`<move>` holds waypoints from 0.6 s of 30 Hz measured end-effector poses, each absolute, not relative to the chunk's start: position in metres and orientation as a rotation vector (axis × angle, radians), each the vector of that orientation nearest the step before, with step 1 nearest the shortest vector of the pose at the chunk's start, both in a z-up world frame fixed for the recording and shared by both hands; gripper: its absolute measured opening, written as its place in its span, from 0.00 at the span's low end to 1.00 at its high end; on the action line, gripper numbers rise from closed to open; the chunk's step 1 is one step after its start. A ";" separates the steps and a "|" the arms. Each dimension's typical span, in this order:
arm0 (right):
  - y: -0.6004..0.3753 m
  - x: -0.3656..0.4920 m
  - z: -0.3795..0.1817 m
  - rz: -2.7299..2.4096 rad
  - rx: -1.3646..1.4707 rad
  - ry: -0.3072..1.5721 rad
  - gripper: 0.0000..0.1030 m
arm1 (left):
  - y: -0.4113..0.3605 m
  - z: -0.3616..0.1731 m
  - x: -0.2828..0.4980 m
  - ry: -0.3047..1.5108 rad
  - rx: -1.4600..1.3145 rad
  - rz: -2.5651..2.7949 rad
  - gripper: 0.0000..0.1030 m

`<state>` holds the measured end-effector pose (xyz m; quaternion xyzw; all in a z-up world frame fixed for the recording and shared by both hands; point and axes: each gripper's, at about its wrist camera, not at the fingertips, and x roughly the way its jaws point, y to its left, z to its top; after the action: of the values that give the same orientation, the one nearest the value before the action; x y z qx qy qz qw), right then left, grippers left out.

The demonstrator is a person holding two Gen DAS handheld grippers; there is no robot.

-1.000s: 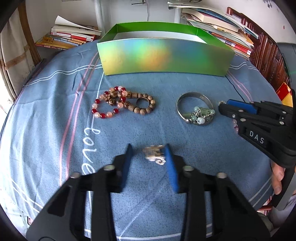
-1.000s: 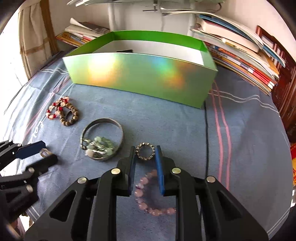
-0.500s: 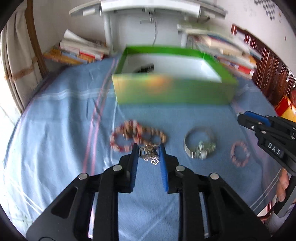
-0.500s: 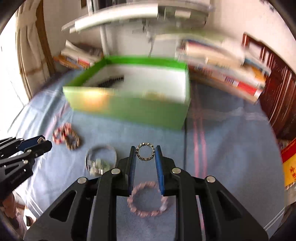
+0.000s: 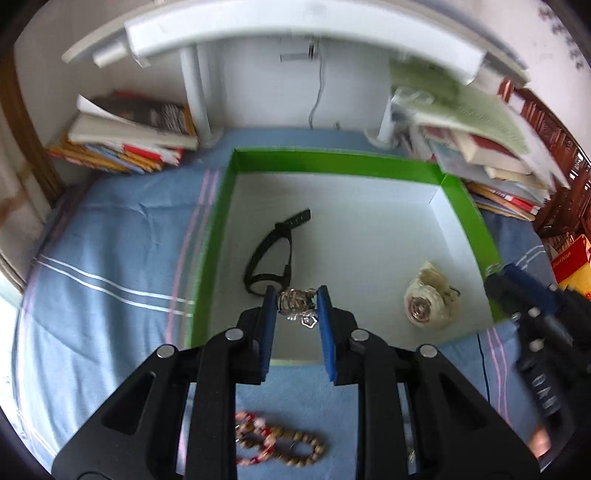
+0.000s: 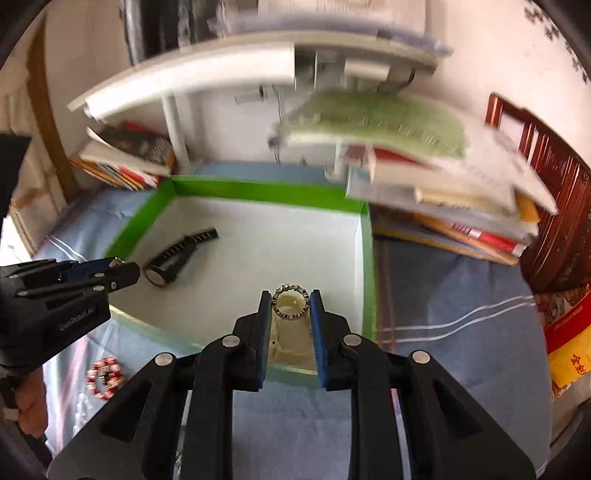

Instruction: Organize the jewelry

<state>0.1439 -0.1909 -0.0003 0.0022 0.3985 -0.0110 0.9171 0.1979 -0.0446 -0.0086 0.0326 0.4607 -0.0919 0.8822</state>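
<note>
My left gripper [image 5: 296,301] is shut on a silver charm chain [image 5: 297,304] and holds it above the near left part of the green box [image 5: 332,159]. My right gripper [image 6: 290,304] is shut on a small studded silver ring [image 6: 290,301] and holds it over the box's [image 6: 258,190] near right part. Inside the box lie a black watch [image 5: 271,254] and a pale wrapped bundle [image 5: 428,301]. The watch also shows in the right wrist view [image 6: 177,254]. The right gripper shows at the left wrist view's right edge [image 5: 498,273]; the left gripper shows at the right wrist view's left [image 6: 118,267].
Red and wooden bead bracelets [image 5: 280,448] lie on the blue cloth [image 5: 110,258] below the left gripper; the red one also shows in the right wrist view [image 6: 105,376]. Book stacks [image 5: 129,136] [image 6: 443,184] flank the box under a white shelf [image 5: 295,33].
Both grippers have risen from the cloth with their pieces and moved forward over the green box. The box's inside has come into view.
</note>
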 end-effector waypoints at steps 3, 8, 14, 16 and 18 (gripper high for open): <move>-0.190 0.154 -0.011 -0.027 0.017 0.842 0.20 | -0.051 -0.022 0.208 0.994 0.062 -0.192 0.22; -0.191 0.143 -0.011 -0.025 0.010 0.821 0.46 | -0.051 -0.026 0.207 0.997 0.029 -0.220 0.37; -0.219 0.071 -0.003 0.022 0.085 0.796 0.47 | -0.010 -0.009 0.160 0.924 0.092 -0.154 0.52; -0.220 0.059 -0.013 0.028 0.092 0.825 0.47 | 0.015 -0.011 0.142 0.901 0.093 -0.092 0.54; -0.211 0.055 -0.032 0.060 0.081 0.889 0.47 | 0.033 -0.021 0.127 0.914 0.097 -0.025 0.53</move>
<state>0.0555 -0.2115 -0.0321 0.0390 0.4297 0.0292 0.9017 0.1274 0.0330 -0.0208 0.0466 0.4413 -0.0123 0.8961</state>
